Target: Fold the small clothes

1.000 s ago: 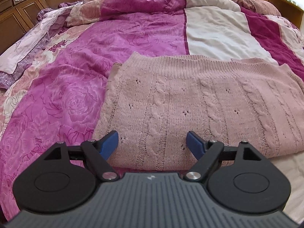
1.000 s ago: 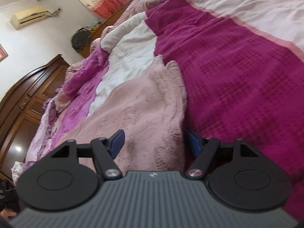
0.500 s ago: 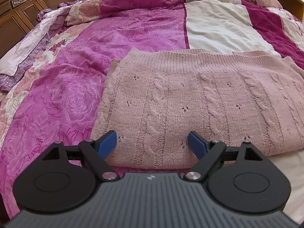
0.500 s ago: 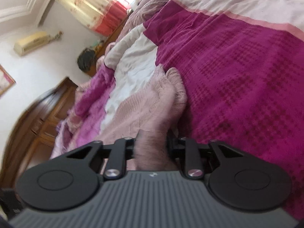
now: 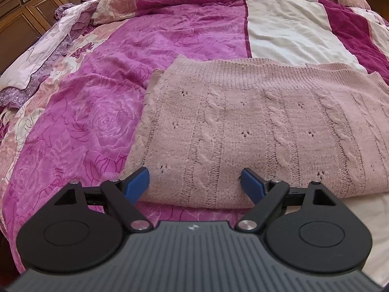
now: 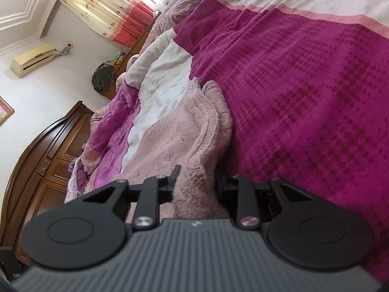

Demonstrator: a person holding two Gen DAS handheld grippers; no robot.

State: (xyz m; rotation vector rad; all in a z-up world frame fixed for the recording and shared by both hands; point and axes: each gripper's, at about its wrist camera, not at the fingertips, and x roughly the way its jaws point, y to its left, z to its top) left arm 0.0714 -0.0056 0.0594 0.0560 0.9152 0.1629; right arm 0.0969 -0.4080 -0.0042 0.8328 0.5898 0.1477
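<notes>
A pale pink cable-knit sweater (image 5: 255, 126) lies flat on the bed, folded along its near edge. My left gripper (image 5: 195, 182) is open, its blue fingertips (image 5: 138, 180) straddling the sweater's near edge low over the quilt. My right gripper (image 6: 194, 182) is shut on the sweater's right end (image 6: 194, 146) and lifts that edge in a bunched fold off the bedspread. The right fingertips are mostly hidden by the knit.
The bed carries a magenta rose-print quilt (image 5: 97, 97) with white (image 5: 287, 29) and dark magenta panels (image 6: 304, 97). A dark wooden wardrobe (image 6: 43, 170) stands left. Curtains (image 6: 109, 7) and an air conditioner (image 6: 34, 58) are on the far wall.
My right gripper closed on the sweater's right end and has raised and tilted it. My left gripper stayed open, shifting slightly lower toward the sweater's near edge.
</notes>
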